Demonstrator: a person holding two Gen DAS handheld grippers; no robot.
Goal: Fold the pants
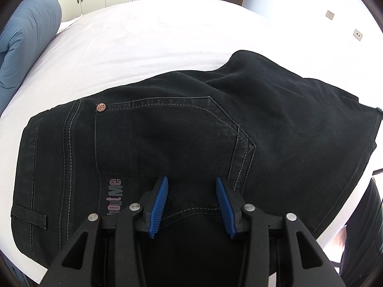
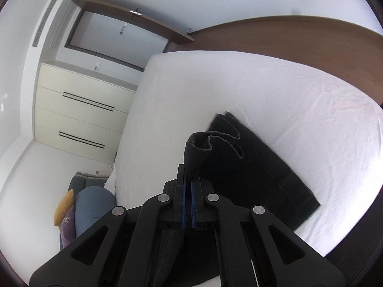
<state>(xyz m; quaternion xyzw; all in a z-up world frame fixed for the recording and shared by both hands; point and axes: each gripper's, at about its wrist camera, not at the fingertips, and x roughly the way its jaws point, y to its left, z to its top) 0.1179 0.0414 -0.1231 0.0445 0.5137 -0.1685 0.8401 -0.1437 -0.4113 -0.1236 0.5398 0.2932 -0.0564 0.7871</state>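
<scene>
Black jeans (image 1: 167,131) lie on the white bed (image 1: 143,35), back pocket up, with a copper rivet and grey stitching showing. My left gripper (image 1: 192,186) points down over the pocket, its blue pads (image 1: 160,203) apart and nothing pinched between them. In the right wrist view, my right gripper (image 2: 191,177) is shut on a hem end of the jeans (image 2: 251,172). The gripped cloth (image 2: 196,150) stands up in a curl above the fingertips, and the rest of the leg lies flat on the sheet (image 2: 239,83).
A blue pillow (image 1: 26,35) lies at the bed's left edge; the right wrist view shows it (image 2: 93,203) beside yellow and purple cushions. Cream wardrobe doors (image 2: 79,110) stand past the bed. A brown wooden headboard (image 2: 287,38) runs along the wall.
</scene>
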